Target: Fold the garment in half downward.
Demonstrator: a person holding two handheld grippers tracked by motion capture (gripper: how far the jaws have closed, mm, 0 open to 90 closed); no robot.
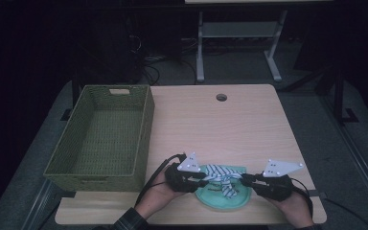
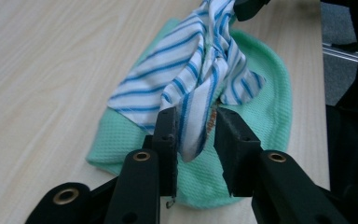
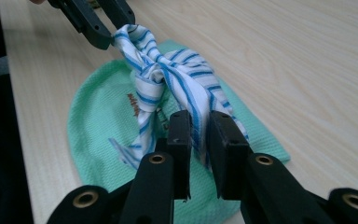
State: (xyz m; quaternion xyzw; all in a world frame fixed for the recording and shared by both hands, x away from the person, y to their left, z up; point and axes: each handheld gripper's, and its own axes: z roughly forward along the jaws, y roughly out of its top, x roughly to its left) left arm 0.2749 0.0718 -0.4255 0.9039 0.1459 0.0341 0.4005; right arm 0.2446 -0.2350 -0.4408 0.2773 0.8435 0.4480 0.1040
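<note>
On the light wooden table (image 1: 249, 129), near its front edge, a mint-green mesh-knit cloth (image 1: 220, 196) lies flat, and a white cloth with blue stripes (image 1: 219, 175) sits on top of it, bunched and twisted into a knot at its middle. The 2 grippers come at the striped cloth from opposite sides.

The left gripper (image 2: 193, 126) has 1 end of the striped cloth (image 2: 186, 79) hanging between its black jaws; the cloth lies against the left jaw, while a clear gap stands before the right one, so the jaws are apart and not pinching. The right gripper (image 3: 199, 126) has its jaws closer together with the other end of the striped cloth (image 3: 168, 79) running down between them; the fabric looks squeezed there, held in a light clamp. In the right gripper view the green cloth (image 3: 98, 121) spreads under the knot, with small orange lettering on it.

At the table's left side stands an olive-green woven rectangular basket (image 1: 143, 134), well apart from both cloths. A round cable hole (image 1: 221, 97) sits near the far edge. Nothing lies between the cloths and the basket.
</note>
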